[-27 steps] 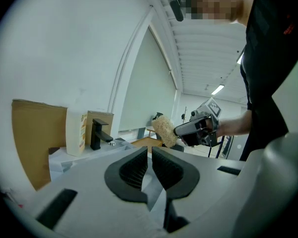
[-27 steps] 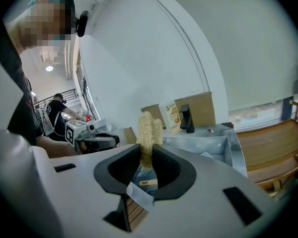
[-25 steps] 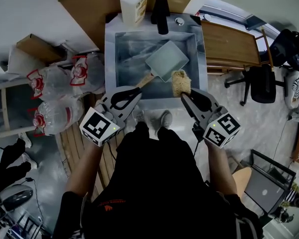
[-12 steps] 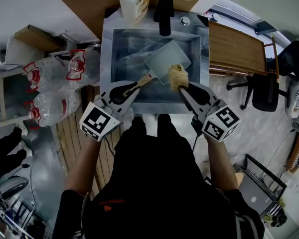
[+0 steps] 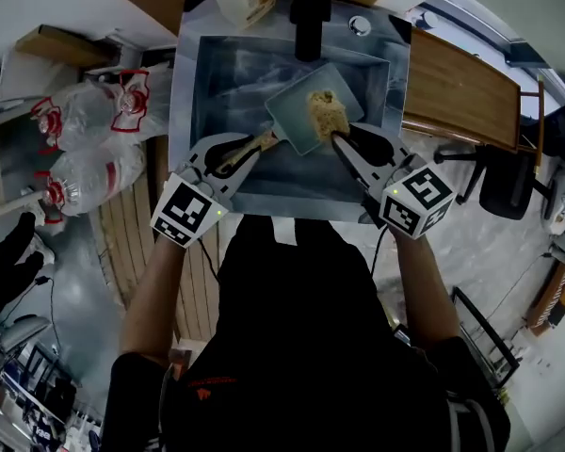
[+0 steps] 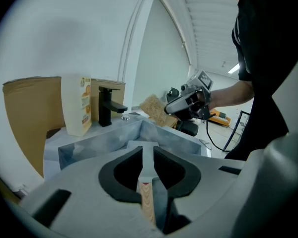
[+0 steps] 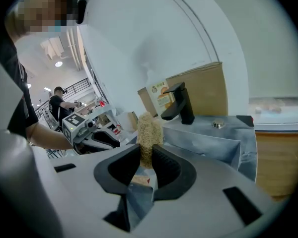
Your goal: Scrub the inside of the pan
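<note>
Head camera first: it sits above the person and looks steeply down, so the sink (image 5: 185,111) lies well below at top centre. The left gripper (image 5: 252,144) and right gripper (image 5: 339,137) reach in from its near edge.

The left gripper view rides low, right behind its own jaws, which have just been opening a touch round the pan handle (image 6: 147,202). It faces across the basin to the tap (image 6: 108,105) and bottle (image 6: 75,105).

The right gripper view faces that same back edge from the other side, close behind the sponge (image 7: 148,133).

Each gripper camera catches the other gripper. All three views share sink, tap, bottle and sponge.
</note>
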